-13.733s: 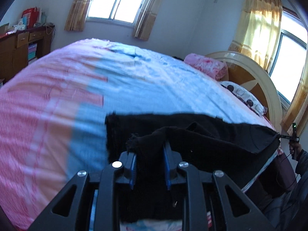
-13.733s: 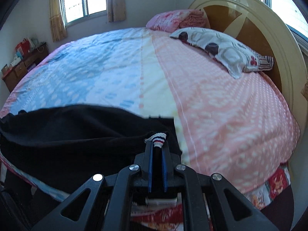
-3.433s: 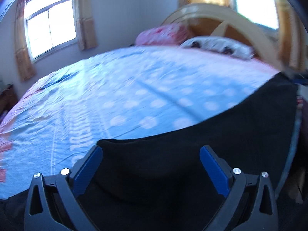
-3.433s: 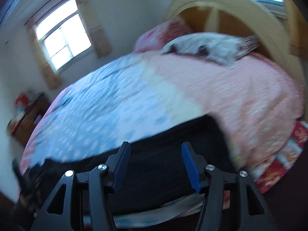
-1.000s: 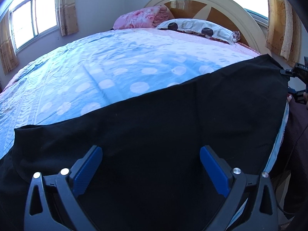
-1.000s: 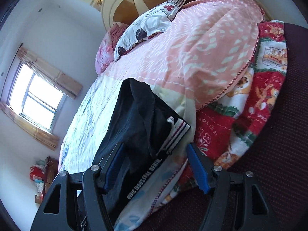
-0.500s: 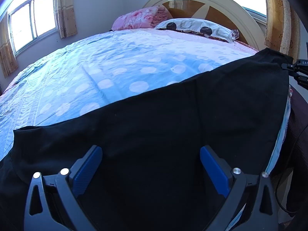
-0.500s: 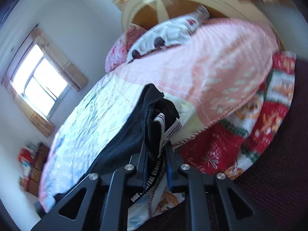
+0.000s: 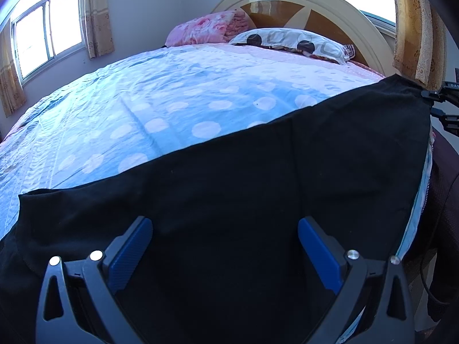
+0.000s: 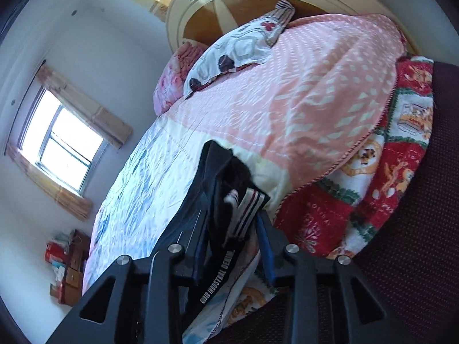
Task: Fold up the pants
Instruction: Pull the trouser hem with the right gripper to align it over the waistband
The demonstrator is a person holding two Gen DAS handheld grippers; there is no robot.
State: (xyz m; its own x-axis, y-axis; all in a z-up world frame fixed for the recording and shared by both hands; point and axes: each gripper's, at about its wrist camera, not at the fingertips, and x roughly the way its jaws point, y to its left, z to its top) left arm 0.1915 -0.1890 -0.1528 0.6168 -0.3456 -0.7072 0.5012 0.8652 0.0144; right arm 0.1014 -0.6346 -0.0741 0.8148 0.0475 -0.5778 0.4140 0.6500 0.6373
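The black pants [image 9: 243,189] lie spread along the near edge of the bed, folded lengthwise. My left gripper [image 9: 223,246] is wide open just above the middle of the dark cloth, holding nothing. In the right wrist view my right gripper [image 10: 233,229] is shut on the pants' waistband end [image 10: 246,209], which has a striped white band and a printed label. That end is bunched and lifted at the bed's corner. The right gripper [image 9: 441,97] shows at the far right of the left wrist view, at the cloth's corner.
The bed has a blue dotted sheet [image 9: 172,109] and a pink part [image 10: 315,91]. Pillows [image 9: 292,40] and a round headboard [image 9: 309,8] are at the far end. A red patterned blanket [image 10: 373,189] hangs over the bed's side. A window [image 10: 60,146] and a dresser [image 10: 68,269] are on the left.
My right gripper has closed on the waistband end and holds it slightly raised. My left gripper has stayed open over the pants, shifting only a little.
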